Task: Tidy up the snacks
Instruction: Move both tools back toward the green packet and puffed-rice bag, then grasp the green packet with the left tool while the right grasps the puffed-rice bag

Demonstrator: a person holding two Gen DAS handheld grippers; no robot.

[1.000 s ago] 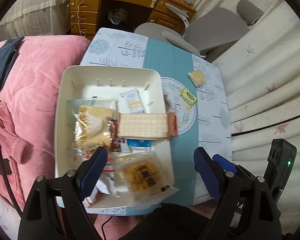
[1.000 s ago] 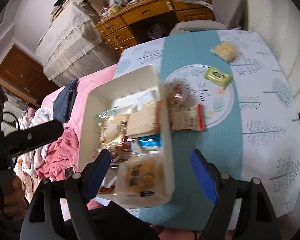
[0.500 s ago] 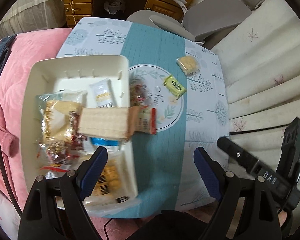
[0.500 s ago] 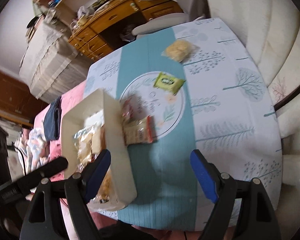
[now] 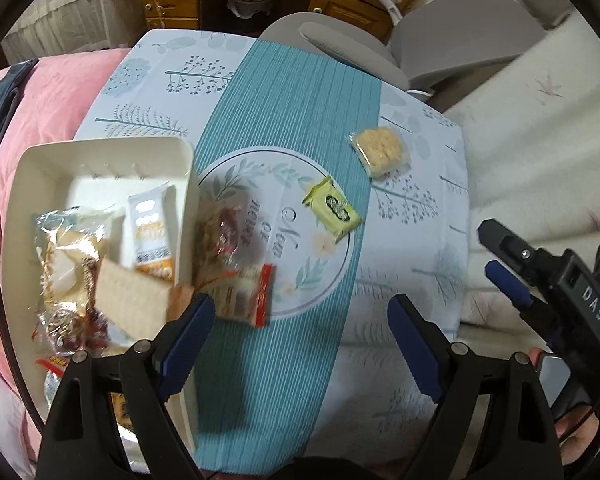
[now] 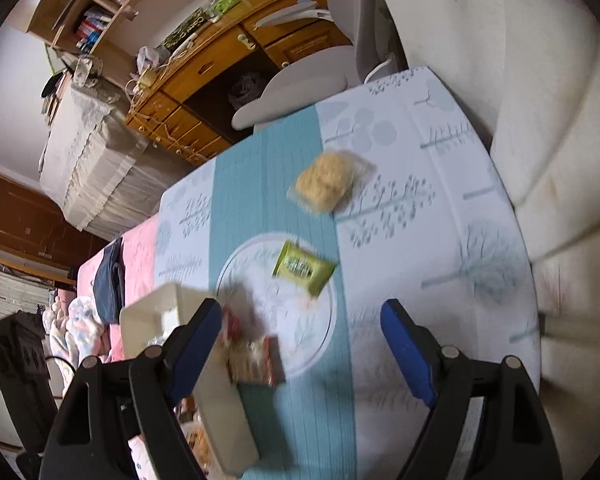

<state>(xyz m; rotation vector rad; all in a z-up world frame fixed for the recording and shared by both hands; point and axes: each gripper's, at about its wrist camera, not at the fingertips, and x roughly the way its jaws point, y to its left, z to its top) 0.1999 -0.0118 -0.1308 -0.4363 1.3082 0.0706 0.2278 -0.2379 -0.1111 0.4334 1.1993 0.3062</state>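
Observation:
A cream bin (image 5: 100, 152) holds several snack packets at the table's left; it also shows in the right wrist view (image 6: 224, 412). On the table lie a green packet (image 5: 332, 208) (image 6: 302, 266), a clear bag with a yellow cake (image 5: 382, 150) (image 6: 328, 180), a red-ended packet (image 5: 246, 294) (image 6: 256, 362) and a clear reddish bag (image 5: 222, 236) beside the bin. My left gripper (image 5: 300, 340) is open and empty above the table's near part. My right gripper (image 6: 302, 350) is open and empty; in the left wrist view it shows at the right (image 5: 512, 276).
The table has a white tree-print cloth with a teal runner (image 5: 292, 92). A pink quilt (image 5: 60, 88) lies to the left, a cream sofa (image 5: 540, 120) to the right. A grey chair (image 5: 440, 40) and a wooden desk (image 6: 204, 80) stand beyond the far edge.
Both views have swung right, away from the bin and toward the loose snacks on the table. The right gripper has come further into the left wrist view. Both grippers stay open.

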